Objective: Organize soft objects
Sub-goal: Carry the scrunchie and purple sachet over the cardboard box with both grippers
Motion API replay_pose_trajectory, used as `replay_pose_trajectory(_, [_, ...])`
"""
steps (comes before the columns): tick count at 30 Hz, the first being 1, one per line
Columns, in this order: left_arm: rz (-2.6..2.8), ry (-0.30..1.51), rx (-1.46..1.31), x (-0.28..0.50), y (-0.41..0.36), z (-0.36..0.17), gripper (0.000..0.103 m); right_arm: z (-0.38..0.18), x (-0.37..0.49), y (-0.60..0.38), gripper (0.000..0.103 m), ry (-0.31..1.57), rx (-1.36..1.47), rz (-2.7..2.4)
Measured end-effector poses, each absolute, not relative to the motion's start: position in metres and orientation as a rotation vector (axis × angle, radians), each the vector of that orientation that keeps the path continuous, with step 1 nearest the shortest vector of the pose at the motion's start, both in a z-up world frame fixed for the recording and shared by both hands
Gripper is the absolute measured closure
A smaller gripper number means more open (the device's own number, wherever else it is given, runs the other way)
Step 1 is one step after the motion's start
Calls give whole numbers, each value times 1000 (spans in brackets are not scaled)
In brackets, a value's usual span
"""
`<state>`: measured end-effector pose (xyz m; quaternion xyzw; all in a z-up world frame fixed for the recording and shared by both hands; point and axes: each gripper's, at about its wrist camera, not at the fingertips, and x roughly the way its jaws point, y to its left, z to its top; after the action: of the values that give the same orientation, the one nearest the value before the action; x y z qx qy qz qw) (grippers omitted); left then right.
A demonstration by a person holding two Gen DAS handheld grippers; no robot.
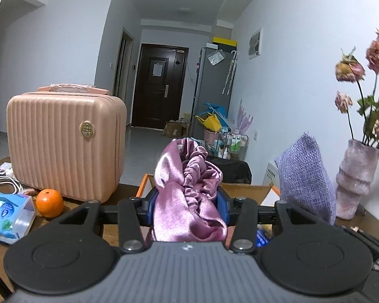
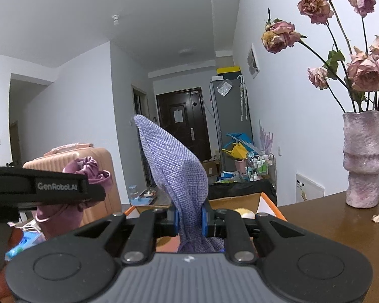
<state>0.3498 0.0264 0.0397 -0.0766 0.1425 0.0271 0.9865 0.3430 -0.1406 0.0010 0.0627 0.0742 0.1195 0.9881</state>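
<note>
The left gripper [image 1: 187, 202] is clamped on a bunched, slippery satin bonnet [image 1: 189, 176] and the right gripper [image 2: 189, 223] pinched tight on a limp woven pouch [image 2: 174, 166], both light, above the box [image 1: 252, 189] at the table's [image 2: 315, 217] far edge.

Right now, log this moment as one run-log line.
left gripper: shut on pink satin cloth | right gripper: shut on purple woven pouch | both lifted above open box | stage: carrying

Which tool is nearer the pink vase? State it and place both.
Right. The right tool, shut on the purple woven pouch, has the pink vase just to its right; the left tool, holding the pink satin cloth, sits farther left.
</note>
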Motion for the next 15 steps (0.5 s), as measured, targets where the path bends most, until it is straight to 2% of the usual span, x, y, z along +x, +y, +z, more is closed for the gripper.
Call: replay_pose_trajectory(15, [97,304,-175,422,36,32,57,0,413,-125,87,189,116,238])
